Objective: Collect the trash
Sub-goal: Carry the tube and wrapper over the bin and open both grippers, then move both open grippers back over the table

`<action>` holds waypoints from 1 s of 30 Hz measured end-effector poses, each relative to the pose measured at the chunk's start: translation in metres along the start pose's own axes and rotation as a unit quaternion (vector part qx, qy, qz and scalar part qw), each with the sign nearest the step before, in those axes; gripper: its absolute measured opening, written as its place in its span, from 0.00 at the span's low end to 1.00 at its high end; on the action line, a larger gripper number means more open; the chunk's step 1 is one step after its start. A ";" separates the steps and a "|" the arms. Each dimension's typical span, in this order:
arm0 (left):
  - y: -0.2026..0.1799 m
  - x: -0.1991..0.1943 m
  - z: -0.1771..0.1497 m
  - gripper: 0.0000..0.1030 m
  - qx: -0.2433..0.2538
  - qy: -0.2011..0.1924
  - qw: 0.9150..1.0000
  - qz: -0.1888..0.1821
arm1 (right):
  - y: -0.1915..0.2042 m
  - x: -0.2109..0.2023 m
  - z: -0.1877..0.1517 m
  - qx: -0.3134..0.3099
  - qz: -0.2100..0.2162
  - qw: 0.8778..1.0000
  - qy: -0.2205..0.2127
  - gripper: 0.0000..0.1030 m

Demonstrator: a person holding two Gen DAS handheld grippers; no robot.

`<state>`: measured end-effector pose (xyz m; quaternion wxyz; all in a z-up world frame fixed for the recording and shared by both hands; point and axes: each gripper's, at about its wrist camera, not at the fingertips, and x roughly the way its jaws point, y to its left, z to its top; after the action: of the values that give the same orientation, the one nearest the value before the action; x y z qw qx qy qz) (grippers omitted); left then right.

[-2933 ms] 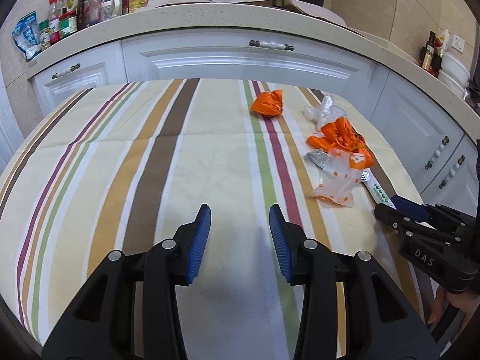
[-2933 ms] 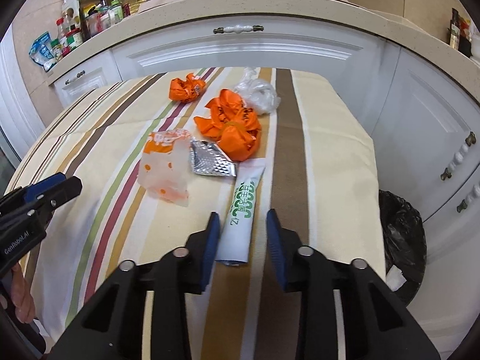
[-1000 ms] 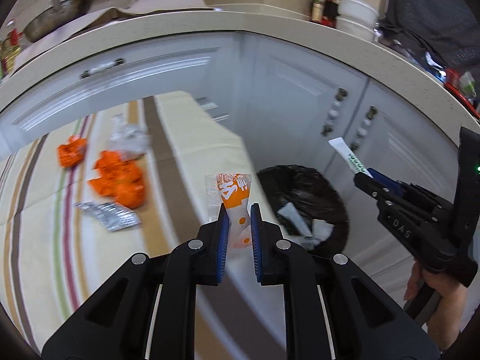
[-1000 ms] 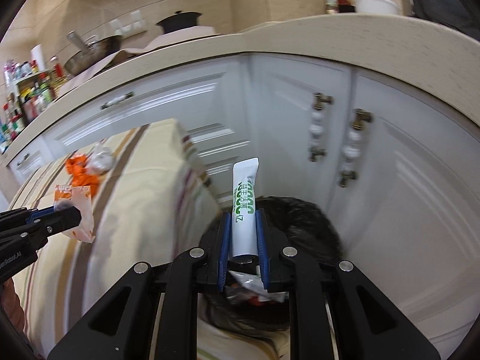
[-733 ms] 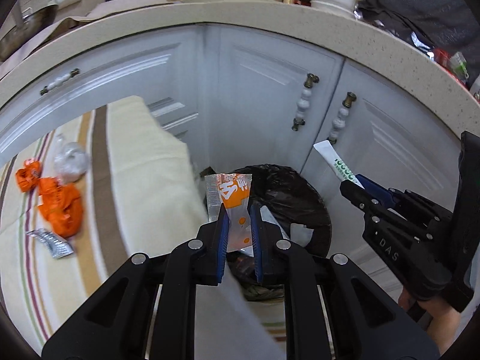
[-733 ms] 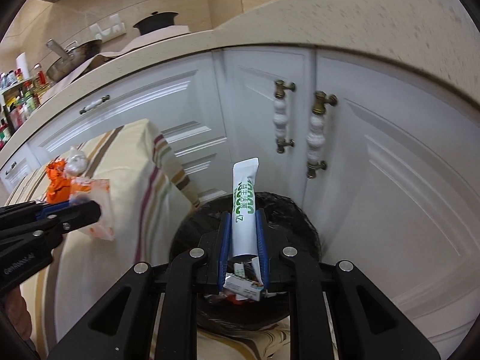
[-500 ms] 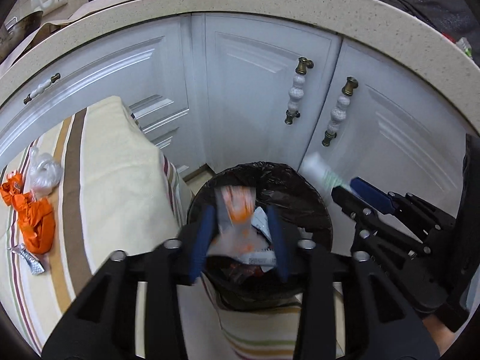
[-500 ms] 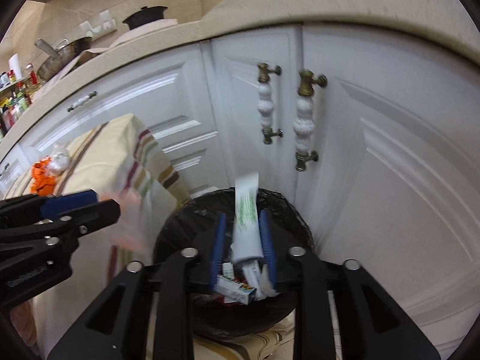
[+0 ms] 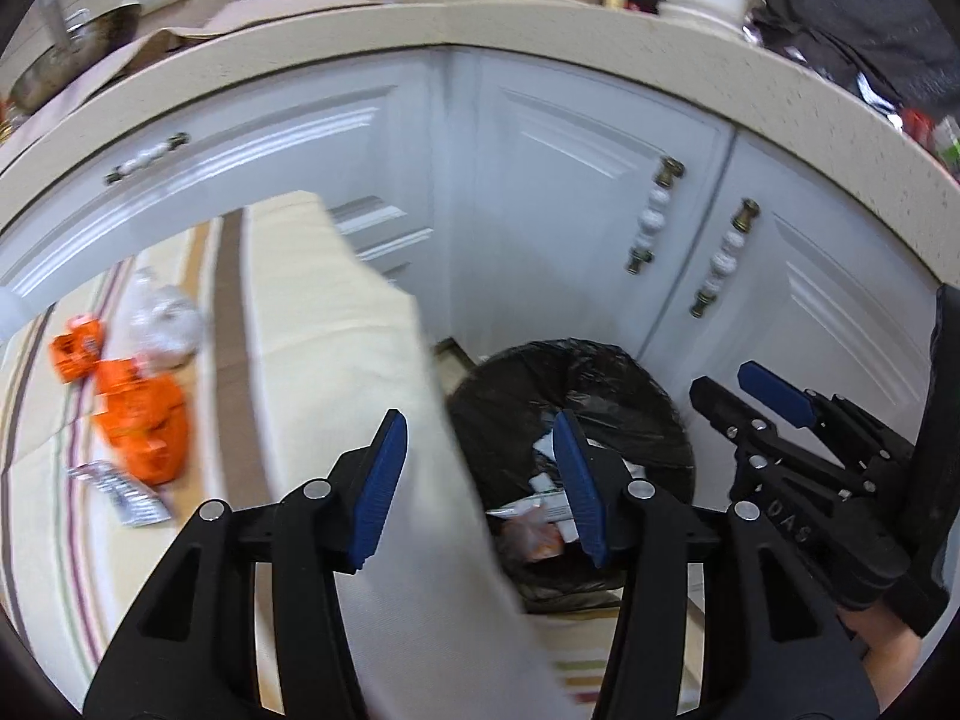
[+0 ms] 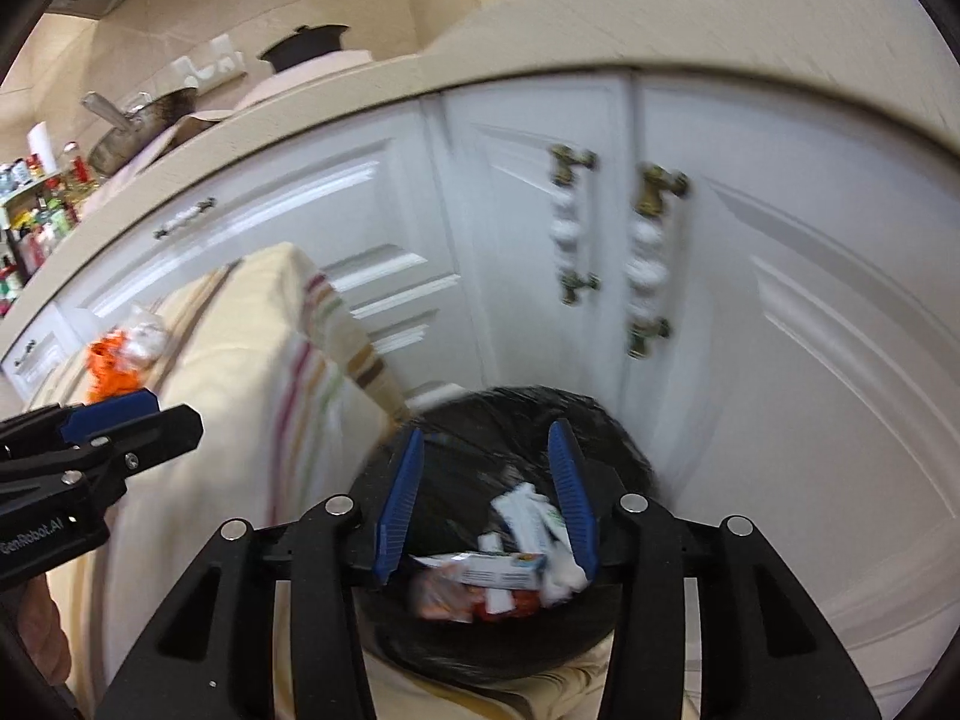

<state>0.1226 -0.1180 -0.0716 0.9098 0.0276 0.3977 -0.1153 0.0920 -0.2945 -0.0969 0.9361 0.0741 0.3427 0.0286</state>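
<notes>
A bin lined with a black bag (image 9: 576,384) stands on the floor beside the striped table; it also shows in the right wrist view (image 10: 510,414). Wrappers and a white tube (image 10: 528,522) lie inside it. My left gripper (image 9: 480,480) is open and empty over the table corner and the bin's left rim. My right gripper (image 10: 486,498) is open and empty directly above the bin. On the table lie orange bags (image 9: 138,414), a small orange wad (image 9: 75,348), a clear plastic bag (image 9: 159,318) and a silver foil wrapper (image 9: 120,486).
White cabinet doors with knobbed handles (image 9: 648,222) stand right behind the bin, under a beige counter (image 9: 480,24). The striped tablecloth (image 9: 336,324) hangs over the table edge next to the bin. Each gripper shows in the other's view, at the right (image 9: 774,414) and at the left (image 10: 114,426).
Both grippers have opened above the bin. The orange-and-white wrapper left the left gripper and the white tube left the right one; both now lie in the bin. The left view has swung back towards the table.
</notes>
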 end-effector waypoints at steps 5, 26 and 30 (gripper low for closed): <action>0.045 -0.028 -0.010 0.48 -0.026 -0.014 0.999 0.034 | 0.046 -0.009 0.012 -0.031 0.042 0.999 -0.010 0.45; 0.222 -0.110 -0.078 0.49 -0.170 -0.030 0.973 0.153 | 0.220 -0.004 0.009 -0.158 0.152 0.975 0.024 0.47; 0.243 -0.115 -0.087 0.49 -0.188 -0.030 0.969 0.160 | 0.236 0.004 0.003 -0.169 0.153 0.973 0.041 0.47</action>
<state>0.0410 0.1521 -0.0577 0.9166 -0.0845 0.3757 0.1076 0.0964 -0.0617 -0.0594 0.9048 -0.0346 0.3556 0.2316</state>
